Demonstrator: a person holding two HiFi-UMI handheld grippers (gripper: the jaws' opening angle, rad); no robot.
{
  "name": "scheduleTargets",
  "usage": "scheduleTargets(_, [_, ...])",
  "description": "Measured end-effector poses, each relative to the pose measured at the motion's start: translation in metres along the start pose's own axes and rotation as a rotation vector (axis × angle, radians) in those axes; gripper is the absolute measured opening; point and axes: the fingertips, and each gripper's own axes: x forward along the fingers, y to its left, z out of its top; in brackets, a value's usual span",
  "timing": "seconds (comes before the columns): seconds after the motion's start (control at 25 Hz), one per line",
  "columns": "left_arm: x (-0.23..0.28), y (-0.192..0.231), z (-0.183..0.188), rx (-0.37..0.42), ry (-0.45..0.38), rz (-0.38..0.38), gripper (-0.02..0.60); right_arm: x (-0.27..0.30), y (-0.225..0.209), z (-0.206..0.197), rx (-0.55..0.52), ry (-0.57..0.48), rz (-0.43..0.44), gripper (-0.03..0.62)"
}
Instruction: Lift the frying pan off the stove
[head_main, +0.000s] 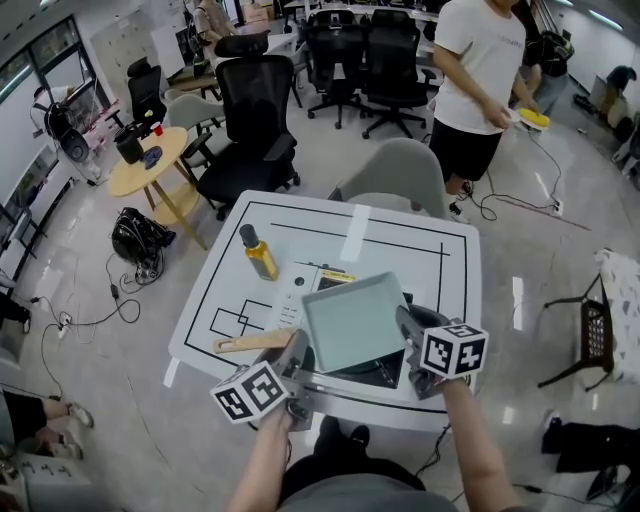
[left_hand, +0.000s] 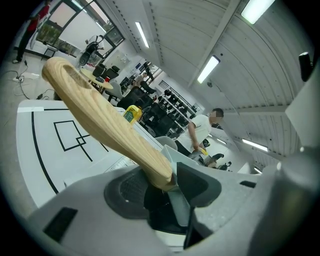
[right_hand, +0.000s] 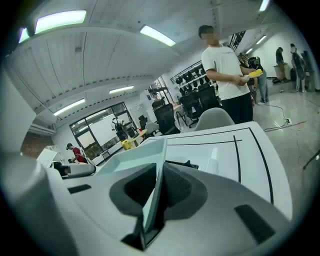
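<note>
Both my forearms come in from the bottom edge of the head view, and both grippers point forward and slightly down over the near side of the table (head_main: 420, 250).

Left gripper (head_main: 300, 350) is at the frying pan's (head_main: 352, 322) left corner. Right gripper (head_main: 405, 325) is on its right rim.

Left gripper view: jaws clamped where the wooden handle (left_hand: 100, 120) meets the pan wall, and the handle runs up and left out of the grip.

Right gripper view: jaws pinched on the thin pan rim (right_hand: 135, 160), a pad on either face.

The pan sits over the dark stove (head_main: 372, 372), tilted. I can't tell if it is clear of the top.

Around it:
- A yellow oil bottle (head_main: 260, 252) stands upright on the table, left of the stove and well apart from the pan.
- A grey chair (head_main: 400, 175) is at the far edge.
- A person in a white shirt (head_main: 480, 70) stands behind the chair.
- Nothing lies between the grippers and the pan.

Only the head view shows both grippers and the stove together. The grip contact shows only in the gripper views. The left one also catches the bottle (left_hand: 132, 114), and the right one the person (right_hand: 227, 75).
</note>
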Motion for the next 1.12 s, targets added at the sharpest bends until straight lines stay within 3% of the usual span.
scheduleTargets(0.32, [-0.01,-0.014,0.018,0.037,-0.021,-0.047,0.179,-0.018,0.017,0.015,0.056,-0.071,0.018,0.046])
scheduleTargets(1.12, [-0.05,-0.081,0.072,0.169,-0.11,-0.233,0.179,-0.092,0.067,0.064,0.053,-0.308,0.024,0.046])
